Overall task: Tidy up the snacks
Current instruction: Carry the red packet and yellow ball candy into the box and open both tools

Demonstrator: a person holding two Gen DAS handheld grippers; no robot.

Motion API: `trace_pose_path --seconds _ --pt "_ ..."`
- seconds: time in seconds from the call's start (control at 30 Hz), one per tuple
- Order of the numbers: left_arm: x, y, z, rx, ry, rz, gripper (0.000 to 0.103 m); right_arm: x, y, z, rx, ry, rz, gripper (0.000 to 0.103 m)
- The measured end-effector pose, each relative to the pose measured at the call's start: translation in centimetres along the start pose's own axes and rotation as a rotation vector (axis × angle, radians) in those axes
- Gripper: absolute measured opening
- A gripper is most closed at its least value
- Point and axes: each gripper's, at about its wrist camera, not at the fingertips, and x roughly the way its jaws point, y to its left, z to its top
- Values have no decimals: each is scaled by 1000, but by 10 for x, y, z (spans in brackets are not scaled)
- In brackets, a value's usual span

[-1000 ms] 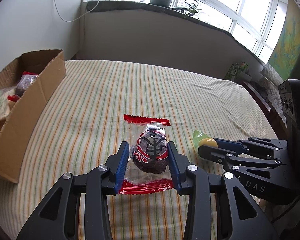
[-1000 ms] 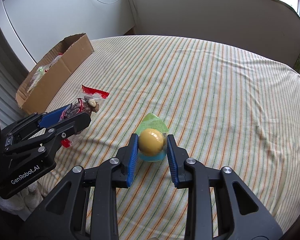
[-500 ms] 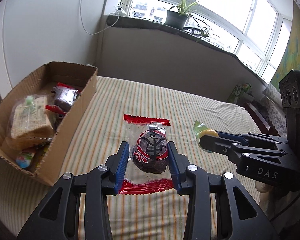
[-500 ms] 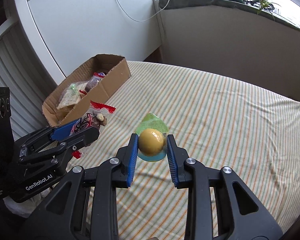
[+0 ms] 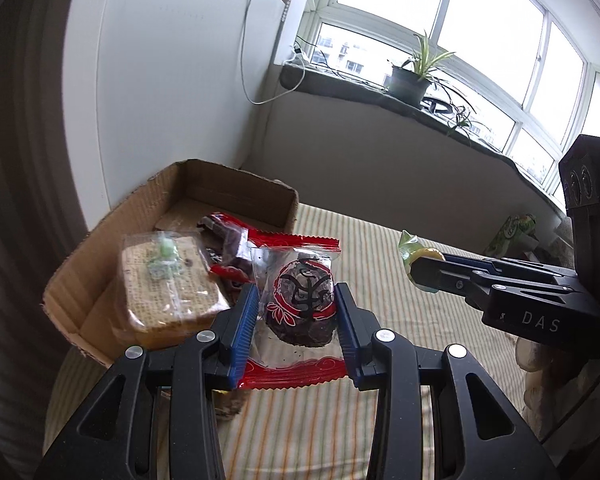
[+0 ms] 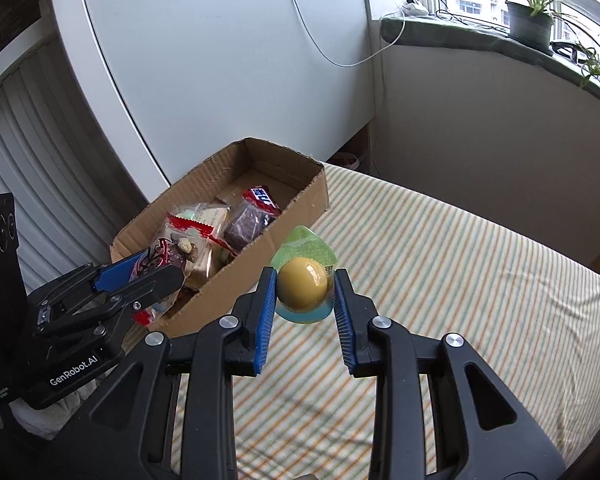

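Inspection of both wrist views finds each gripper loaded. Left gripper (image 5: 296, 320): its blue-padded fingers (image 5: 242, 328) are closed on a clear plastic snack packet with red crimped ends holding a dark round cake under a red-and-black label (image 5: 300, 304). The pads press the packet's two sides; the packet hangs clear of the striped cloth-covered surface (image 5: 380, 264) and sits in front of the near corner of an open brown cardboard box (image 5: 100, 280). Right gripper (image 6: 305, 292): its blue pads (image 6: 265, 312) clamp a small clear jelly cup with a green foil lid and a round yellow filling (image 6: 303, 286), likewise held above the striped surface, just beside the box's long wall as seen from the right wrist.

Box contents visible: a wrapped pale square biscuit pack (image 5: 166, 284) with a small green-and-white item lying on top, and red-wrapped dark snacks (image 5: 228, 240) further in. The box rests on the striped surface near a white wall panel (image 6: 220, 60).

Background: a potted green plant (image 5: 410, 80) stands on the window ledge, and a white cable (image 6: 332, 52) hangs down the wall. A green packet (image 5: 514, 232) lies at the far right edge of the surface.
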Motion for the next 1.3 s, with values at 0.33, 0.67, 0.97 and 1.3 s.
trace_pose_path --seconds 0.33,0.67,0.97,1.3 --pt "2 37 18 -23 -32 51 37 36 24 38 -51 3 28 29" --pt "25 49 38 -14 -34 83 37 79 32 68 -70 36 28 29" --pt "39 61 42 -42 -15 101 37 106 34 79 -74 65 25 29" --pt "50 65 46 -58 3 139 37 125 31 77 -60 99 31 30"
